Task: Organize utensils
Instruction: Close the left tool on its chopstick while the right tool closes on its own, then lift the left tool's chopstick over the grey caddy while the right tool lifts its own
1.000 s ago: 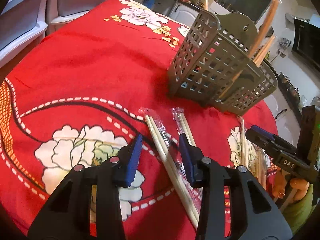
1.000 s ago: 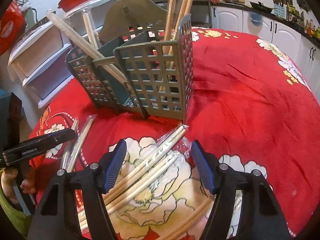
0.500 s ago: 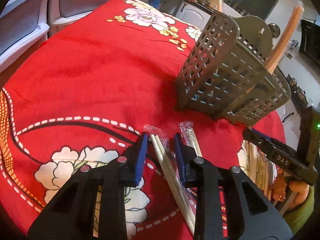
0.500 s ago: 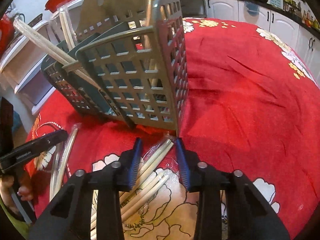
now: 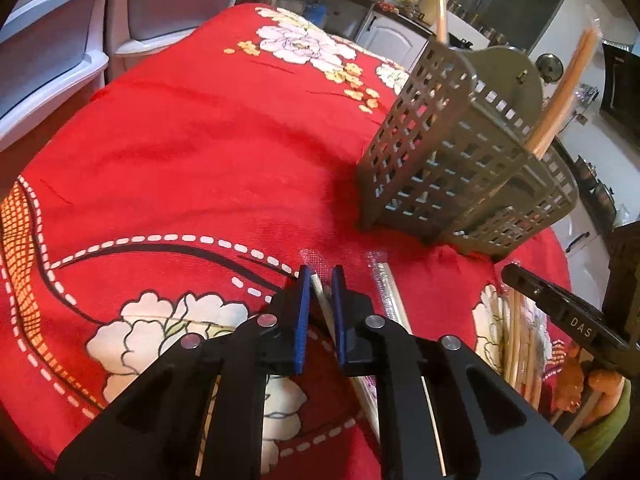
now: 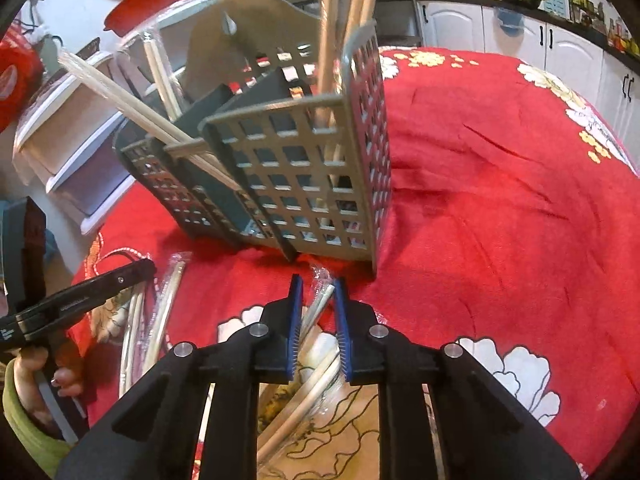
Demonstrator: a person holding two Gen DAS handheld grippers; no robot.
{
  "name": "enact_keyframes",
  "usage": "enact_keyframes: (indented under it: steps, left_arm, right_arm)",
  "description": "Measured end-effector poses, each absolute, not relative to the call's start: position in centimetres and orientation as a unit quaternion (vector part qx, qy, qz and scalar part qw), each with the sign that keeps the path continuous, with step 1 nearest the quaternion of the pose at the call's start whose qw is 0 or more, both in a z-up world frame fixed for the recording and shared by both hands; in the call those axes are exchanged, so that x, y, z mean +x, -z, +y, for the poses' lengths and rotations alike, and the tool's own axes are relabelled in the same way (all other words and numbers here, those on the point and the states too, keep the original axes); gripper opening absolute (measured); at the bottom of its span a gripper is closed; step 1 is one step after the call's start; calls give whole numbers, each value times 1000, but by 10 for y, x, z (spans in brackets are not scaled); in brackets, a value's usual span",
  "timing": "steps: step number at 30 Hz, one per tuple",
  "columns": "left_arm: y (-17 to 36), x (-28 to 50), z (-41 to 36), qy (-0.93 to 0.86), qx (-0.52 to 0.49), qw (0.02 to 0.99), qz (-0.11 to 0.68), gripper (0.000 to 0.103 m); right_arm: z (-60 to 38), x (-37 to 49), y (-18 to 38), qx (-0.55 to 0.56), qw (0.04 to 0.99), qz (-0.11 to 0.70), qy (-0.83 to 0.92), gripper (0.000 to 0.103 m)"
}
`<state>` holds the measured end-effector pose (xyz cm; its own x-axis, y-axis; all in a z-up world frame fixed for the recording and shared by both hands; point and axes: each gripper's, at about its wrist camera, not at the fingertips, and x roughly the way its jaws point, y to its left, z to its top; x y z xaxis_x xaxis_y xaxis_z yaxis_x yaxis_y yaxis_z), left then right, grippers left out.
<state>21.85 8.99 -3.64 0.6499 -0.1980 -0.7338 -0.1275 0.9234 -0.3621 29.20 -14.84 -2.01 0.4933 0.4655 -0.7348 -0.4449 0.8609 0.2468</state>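
On the red flowered tablecloth stands a grey lattice utensil holder with several chopsticks upright in it. My left gripper is shut on a plastic-wrapped pair of chopsticks that lies on the cloth in front of the holder. A second wrapped pair lies just right of it. My right gripper has its jaws closing on another wrapped chopstick pack, and the pads touch it. More wrapped pairs lie to its left.
White plastic drawer units stand beyond the table's left edge. White kitchen cabinets line the back. A person's hand in a green sleeve holds the left gripper. Bare red cloth stretches to the right of the holder.
Both grippers have closed from wide open onto the chopstick packs beneath them, and both views have drawn slightly nearer to the holder.
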Motion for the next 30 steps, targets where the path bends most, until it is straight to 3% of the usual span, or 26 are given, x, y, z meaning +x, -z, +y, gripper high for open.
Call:
enact_keyframes:
  steps: [16, 30]
  left_arm:
    - [-44, 182, 74, 54, -172, 926, 331, 3]
    - [-81, 173, 56, 78, -155, 941, 290, 1]
  right_arm:
    - [-152, 258, -35, 16, 878, 371, -301, 11]
    - [-160, 226, -73, 8, 895, 318, -312, 10]
